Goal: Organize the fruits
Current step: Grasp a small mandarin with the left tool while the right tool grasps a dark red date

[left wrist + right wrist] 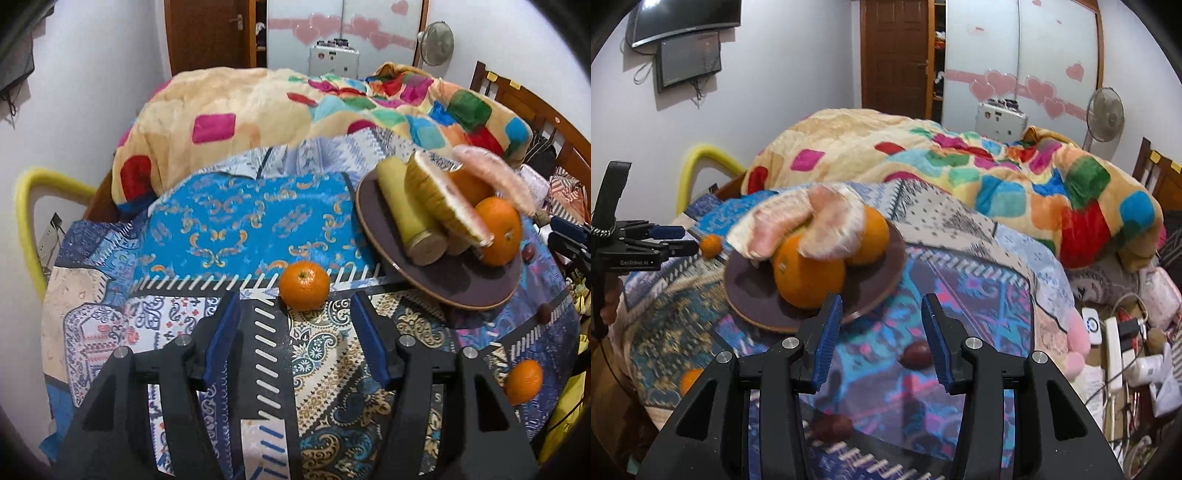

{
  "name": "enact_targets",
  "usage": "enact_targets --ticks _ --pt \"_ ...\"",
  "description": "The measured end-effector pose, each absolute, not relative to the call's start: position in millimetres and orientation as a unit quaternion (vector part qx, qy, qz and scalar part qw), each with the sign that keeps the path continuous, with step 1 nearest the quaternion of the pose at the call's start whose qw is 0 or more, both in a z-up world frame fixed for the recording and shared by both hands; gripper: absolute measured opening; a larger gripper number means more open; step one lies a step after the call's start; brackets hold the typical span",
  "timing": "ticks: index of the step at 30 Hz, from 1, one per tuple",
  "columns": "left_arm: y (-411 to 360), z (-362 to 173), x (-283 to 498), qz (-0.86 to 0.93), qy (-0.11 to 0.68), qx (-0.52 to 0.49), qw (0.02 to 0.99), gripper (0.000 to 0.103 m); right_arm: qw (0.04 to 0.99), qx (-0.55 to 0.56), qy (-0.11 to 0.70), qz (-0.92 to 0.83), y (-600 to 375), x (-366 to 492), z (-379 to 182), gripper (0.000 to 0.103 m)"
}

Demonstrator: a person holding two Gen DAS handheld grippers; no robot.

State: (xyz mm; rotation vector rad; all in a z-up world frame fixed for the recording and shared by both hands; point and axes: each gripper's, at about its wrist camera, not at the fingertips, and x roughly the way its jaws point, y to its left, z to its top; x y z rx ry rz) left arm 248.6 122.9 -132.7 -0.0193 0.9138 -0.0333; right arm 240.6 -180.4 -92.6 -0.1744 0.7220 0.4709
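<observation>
A small orange (303, 284) lies on the patterned bedspread just ahead of my open, empty left gripper (295, 310), between its fingertips' line. A dark round plate (461, 288) to the right holds oranges (498, 230), pomelo pieces (443, 195) and a yellow cylinder (410, 210). Another orange (523, 382) lies near the bed's right edge. In the right wrist view my right gripper (882, 314) is open and empty in front of the plate (882, 284) with oranges (809, 275). Two dark brown fruits (916, 354) (833, 424) lie on the cloth near it. The left gripper (683, 240) shows at left by the small orange (711, 245).
A colourful blanket (295, 107) is heaped at the back of the bed. A yellow padded rail (26, 206) stands at left. Cables, a power strip and small items (1115, 343) lie at the right. A wooden headboard (517, 96) is at far right.
</observation>
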Motion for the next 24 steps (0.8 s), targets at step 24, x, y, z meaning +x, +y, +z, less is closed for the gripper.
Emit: enact_targets --ticks 24 --pt "116.9 -144.2 261.9 -0.031 0.446 -0.007 0.895 0.033 0.883 -0.088 0.413 0.206 -201.2 256.5 -133.3 0.027"
